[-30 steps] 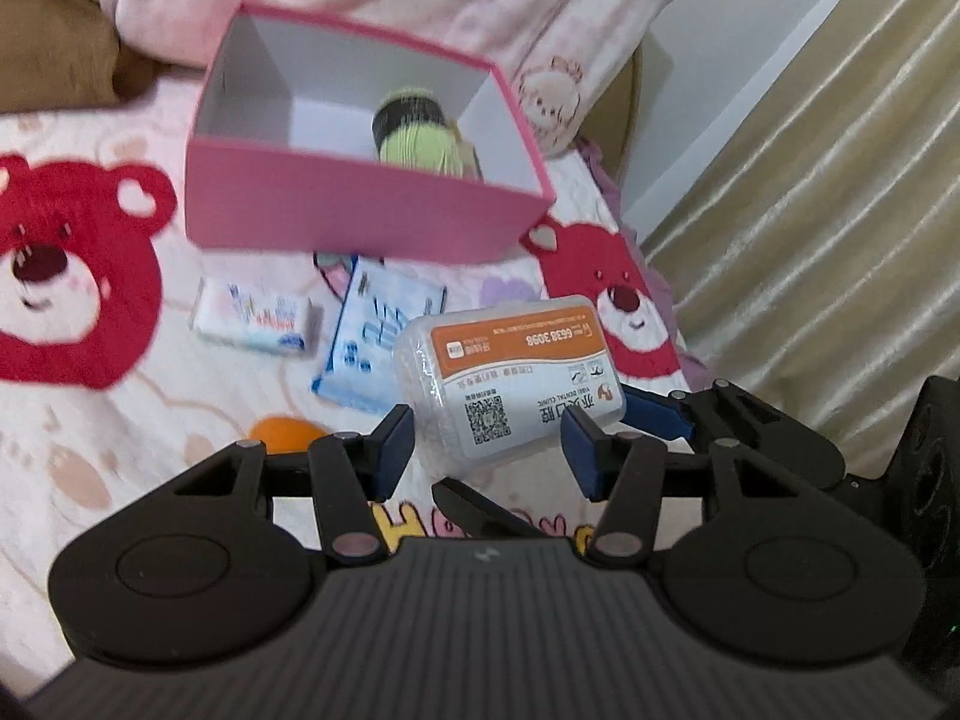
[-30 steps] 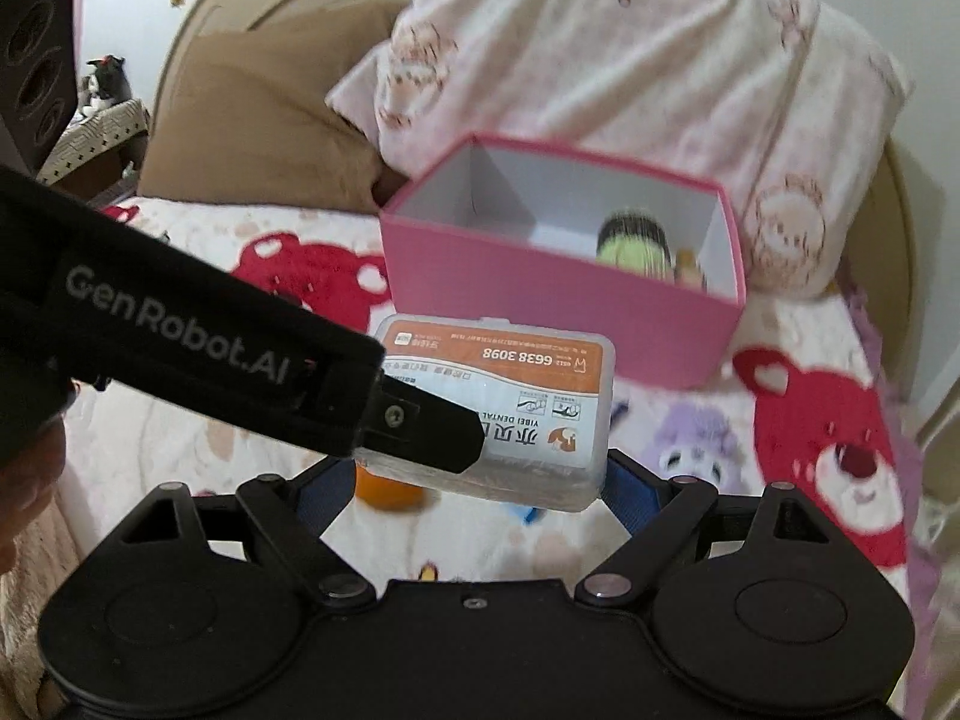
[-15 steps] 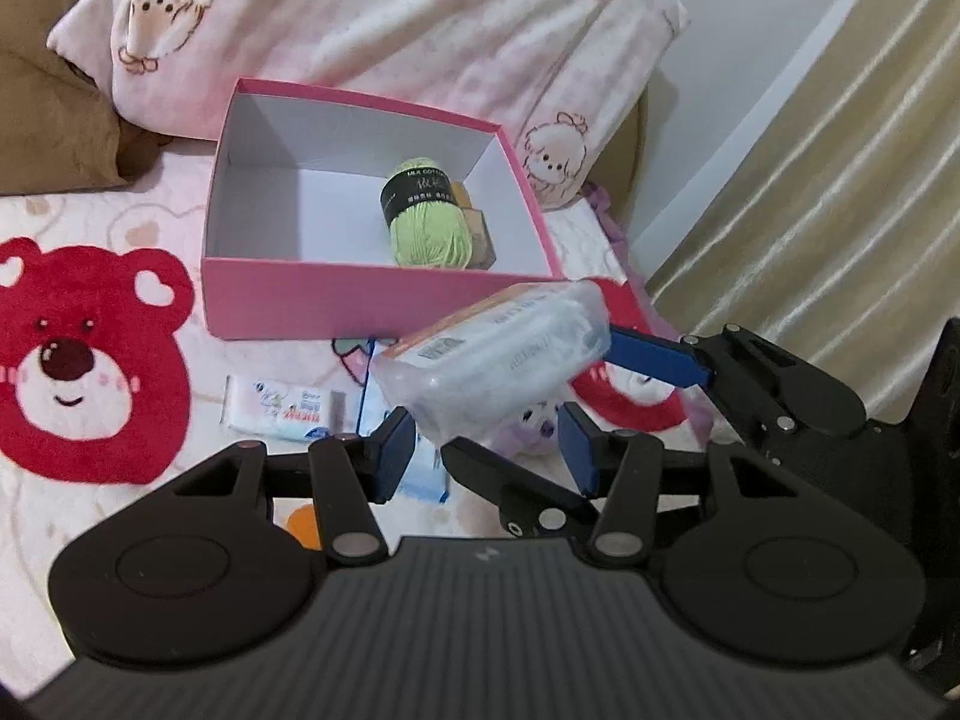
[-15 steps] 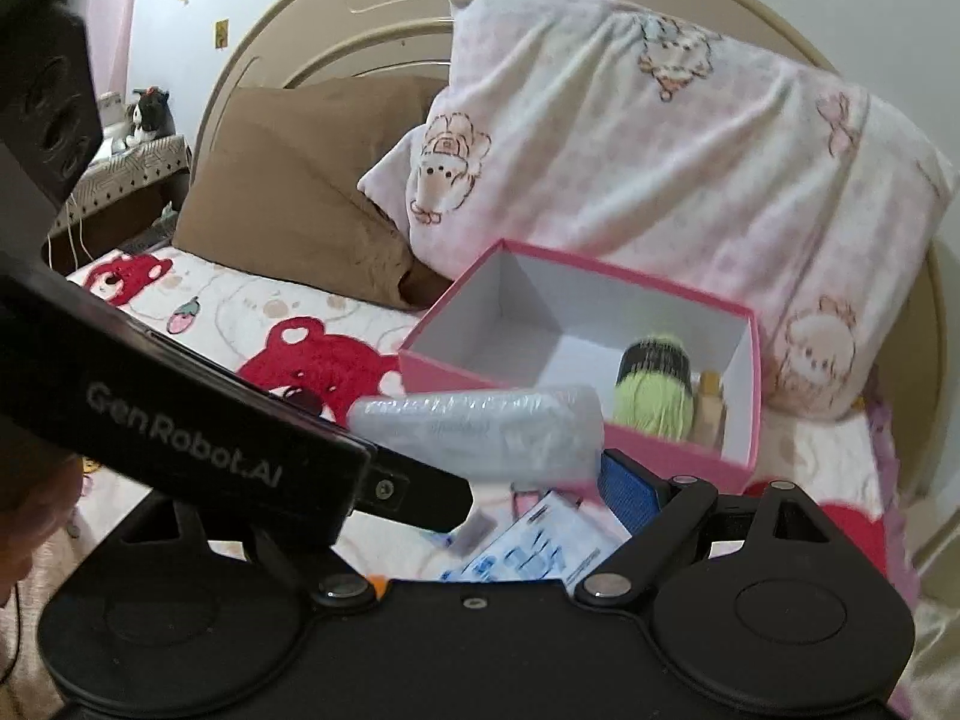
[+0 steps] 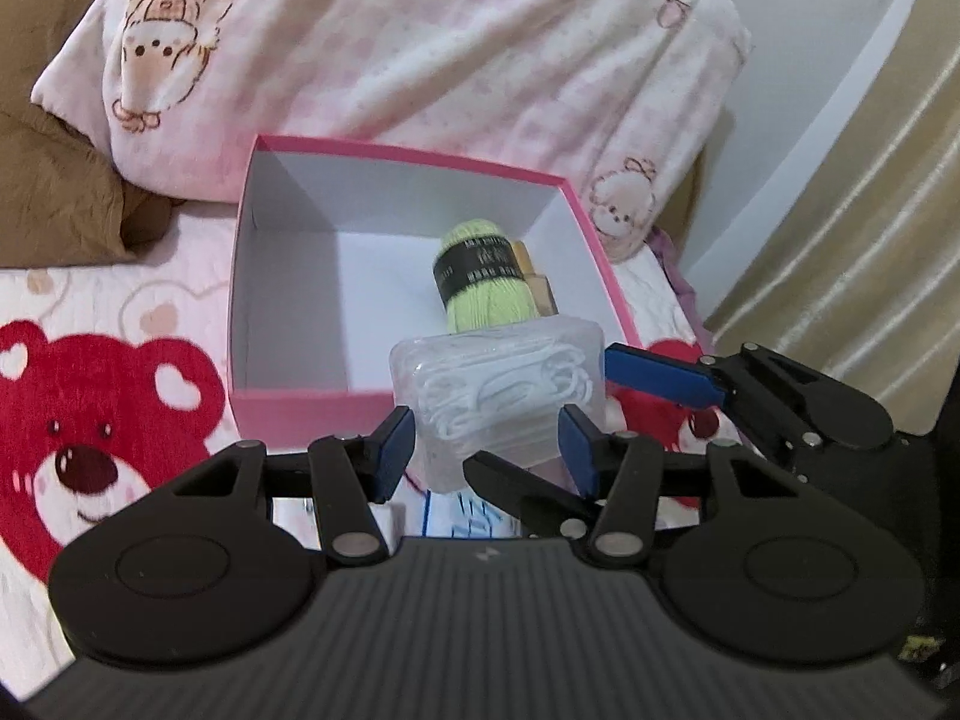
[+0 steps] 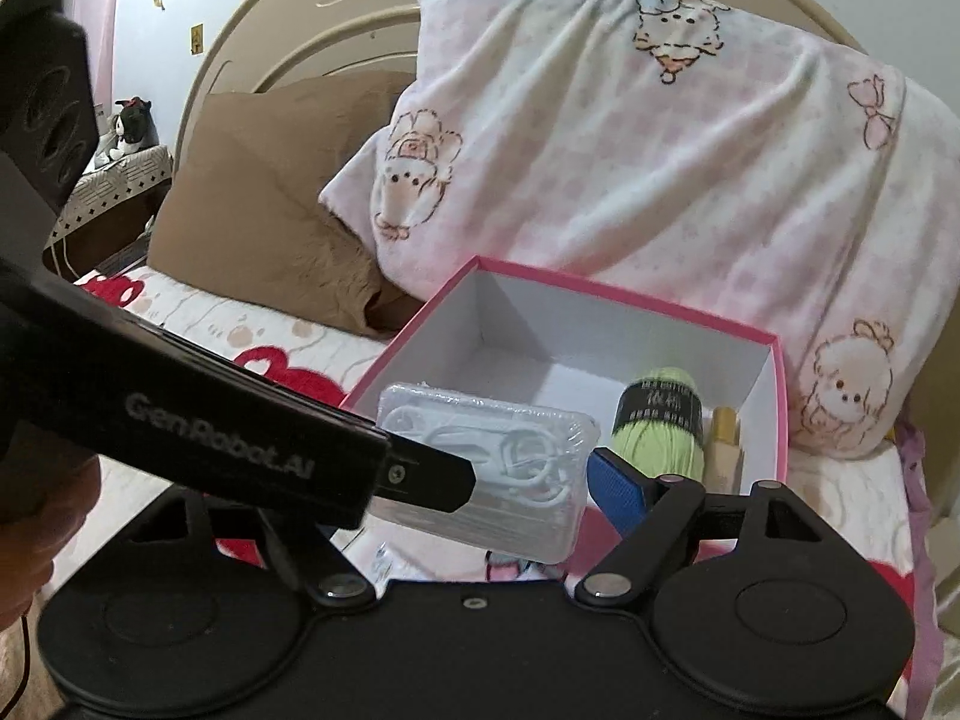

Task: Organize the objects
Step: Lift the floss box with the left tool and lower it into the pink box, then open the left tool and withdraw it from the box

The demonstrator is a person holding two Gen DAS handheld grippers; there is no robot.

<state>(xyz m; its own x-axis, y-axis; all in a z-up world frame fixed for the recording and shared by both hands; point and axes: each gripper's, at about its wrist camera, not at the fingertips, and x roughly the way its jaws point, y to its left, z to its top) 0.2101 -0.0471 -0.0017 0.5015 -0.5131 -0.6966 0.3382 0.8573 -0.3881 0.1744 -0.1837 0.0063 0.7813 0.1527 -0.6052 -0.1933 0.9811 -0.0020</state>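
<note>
A clear plastic box of white floss picks [image 5: 498,396] hangs in the air just in front of the pink box [image 5: 300,405], near its front wall. My right gripper [image 6: 522,480] is shut on it; its blue fingers [image 6: 618,498] clamp the box's sides [image 6: 486,468]. My left gripper [image 5: 486,450] is open just below and behind the clear box, blue pads either side, not touching. The pink box holds a green yarn ball [image 5: 486,285] and a small tan object [image 6: 723,441] at its right end.
A pink-and-white pillow [image 5: 420,60] and a brown pillow [image 5: 54,192] lie behind the pink box. The bedsheet has red bear prints [image 5: 90,420]. A blue-and-white packet [image 5: 474,519] lies below the grippers. A beige curtain [image 5: 870,210] hangs at the right.
The right gripper has lifted the clear box and carried it toward the pink box, turning it so its clear underside faces the cameras. Both grippers moved forward and up.
</note>
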